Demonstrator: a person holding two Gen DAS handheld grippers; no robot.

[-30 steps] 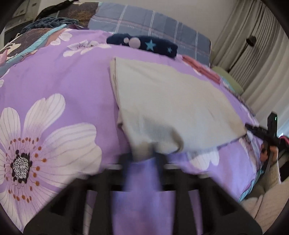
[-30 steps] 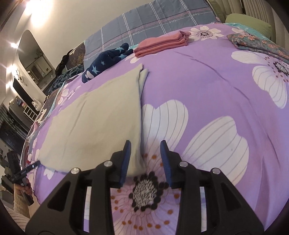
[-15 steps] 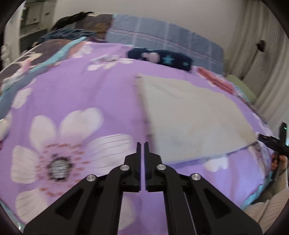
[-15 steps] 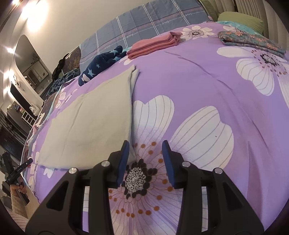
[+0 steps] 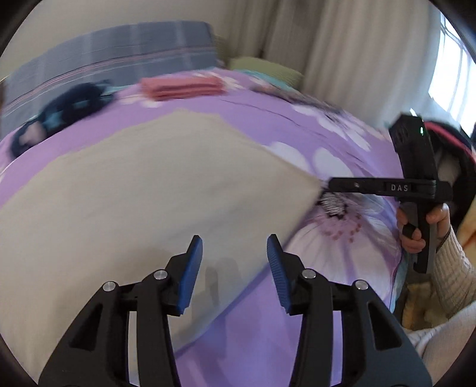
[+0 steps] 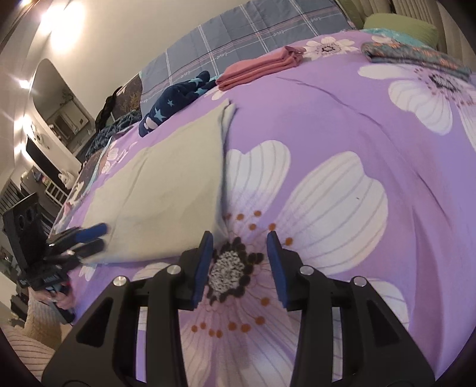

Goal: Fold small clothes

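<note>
We judge the pale grey-green folded cotton garment point(image 6: 166, 190), flat on the purple floral bedspread point(image 6: 342, 125) at ten o'clock from our empty, parted right gripper point(image 6: 239, 265), soft and limp, best pinched at near corners, our left gripper point(image 5: 235, 268) having just opened, empty.

Bed covered by purple bedspread point(image 6: 342, 125) with large white flowers, filling most of both views. Blue-grey plaid quilt point(image 6: 238, 38) bunched along far edge, 12 o'clock. Green pillow point(image 6: 401, 26) at 1 o'clock, right wrist view. Cream curtains point(image 5: 342, 50) hang at 1 o'clock in left wrist view; bright window point(image 5: 452, 80) at 2 o'clock. Plain pale wall point(image 6: 125, 32) with glaring lamp spots, 10–11 o'clock. Arched wall niche point(image 6: 56, 101) at 9–10 o'clock, contents too small to tell.
</note>
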